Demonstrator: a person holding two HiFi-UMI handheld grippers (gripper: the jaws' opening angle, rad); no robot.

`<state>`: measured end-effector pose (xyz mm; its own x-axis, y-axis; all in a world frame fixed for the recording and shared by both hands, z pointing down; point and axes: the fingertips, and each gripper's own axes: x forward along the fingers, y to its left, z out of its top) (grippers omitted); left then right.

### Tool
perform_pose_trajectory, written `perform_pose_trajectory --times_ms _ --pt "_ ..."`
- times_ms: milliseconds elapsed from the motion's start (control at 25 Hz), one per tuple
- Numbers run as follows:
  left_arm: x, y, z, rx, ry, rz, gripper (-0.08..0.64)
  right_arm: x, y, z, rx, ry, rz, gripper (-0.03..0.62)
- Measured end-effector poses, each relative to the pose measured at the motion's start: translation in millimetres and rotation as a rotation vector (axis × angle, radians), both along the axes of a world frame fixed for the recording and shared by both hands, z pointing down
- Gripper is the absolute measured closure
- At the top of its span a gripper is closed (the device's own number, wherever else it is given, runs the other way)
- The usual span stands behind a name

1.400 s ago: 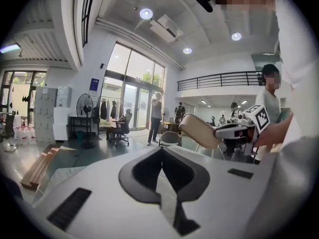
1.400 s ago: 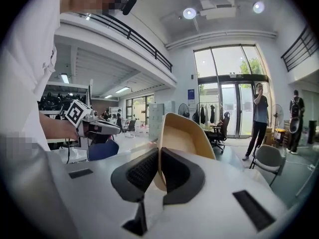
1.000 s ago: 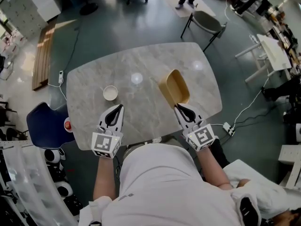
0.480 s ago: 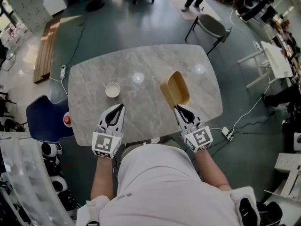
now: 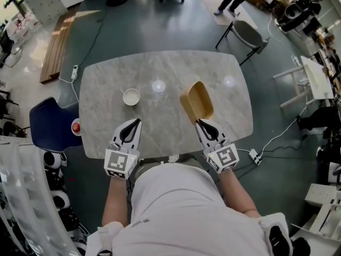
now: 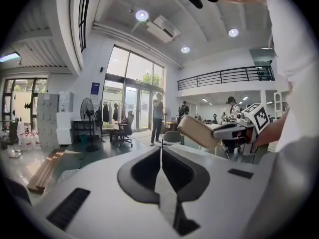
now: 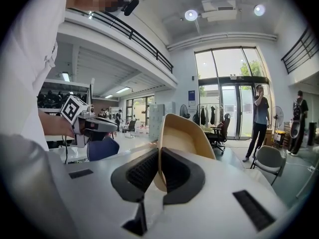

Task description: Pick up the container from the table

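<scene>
The container (image 5: 197,101) is a tan oval bowl with a thin rim. It is tilted on its side over the right half of the marble table (image 5: 160,68). My right gripper (image 5: 200,122) is shut on its near rim, and in the right gripper view the rim (image 7: 182,133) runs between the pads of that gripper (image 7: 158,156). In the left gripper view the bowl (image 6: 199,132) hangs off the table surface. My left gripper (image 5: 136,121) hovers at the near left of the table, shut with nothing in it (image 6: 160,151).
A small white cup (image 5: 131,96) stands on the table's left half, beyond the left gripper. A blue chair (image 5: 50,129) with a red object (image 5: 76,127) on it sits by the table's left edge. A grey chair (image 5: 248,33) stands at the far right corner.
The head view has drifted a little. Both grippers and the held container keep their places.
</scene>
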<state>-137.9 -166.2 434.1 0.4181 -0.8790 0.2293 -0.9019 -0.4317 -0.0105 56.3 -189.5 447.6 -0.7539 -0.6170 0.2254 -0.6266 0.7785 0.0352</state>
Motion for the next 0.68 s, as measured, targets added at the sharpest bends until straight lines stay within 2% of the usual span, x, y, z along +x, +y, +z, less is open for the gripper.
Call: perform_pose_trajectory --times_ms 680 --pt "-8 6 9 -0.029 -0.002 -0.035 0.557 -6 -4 9 -0.028 0.0 -0.02 0.561"
